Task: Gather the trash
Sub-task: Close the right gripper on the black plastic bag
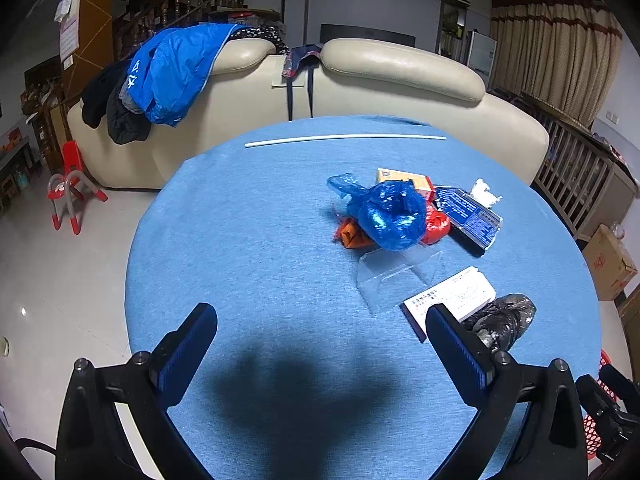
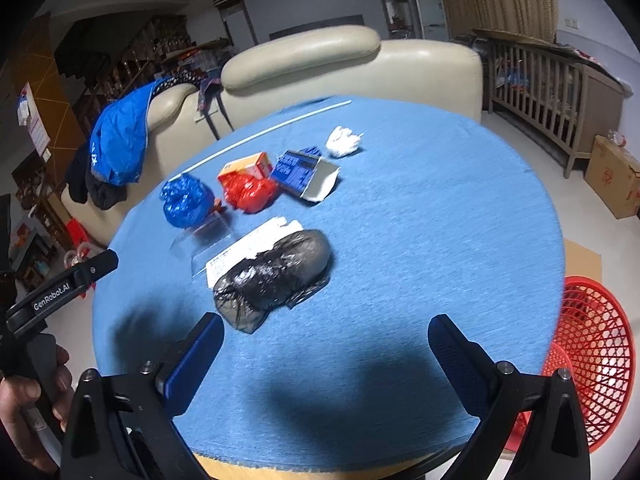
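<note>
1. The round blue-clothed table has bare cloth ahead of both claws; its near edge shows below the right claw.
2. Red mesh basket sits on the floor, right of the right gripper.
3. Black bag lies just ahead of the released right gripper, towards its left finger.
4. Left gripper, released, holds nothing; the white box is by its right fingertip.

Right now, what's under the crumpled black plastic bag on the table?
A white printed box sticks out from under the black plastic bag, resting on the blue tablecloth. Anything else beneath stays covered.
</note>
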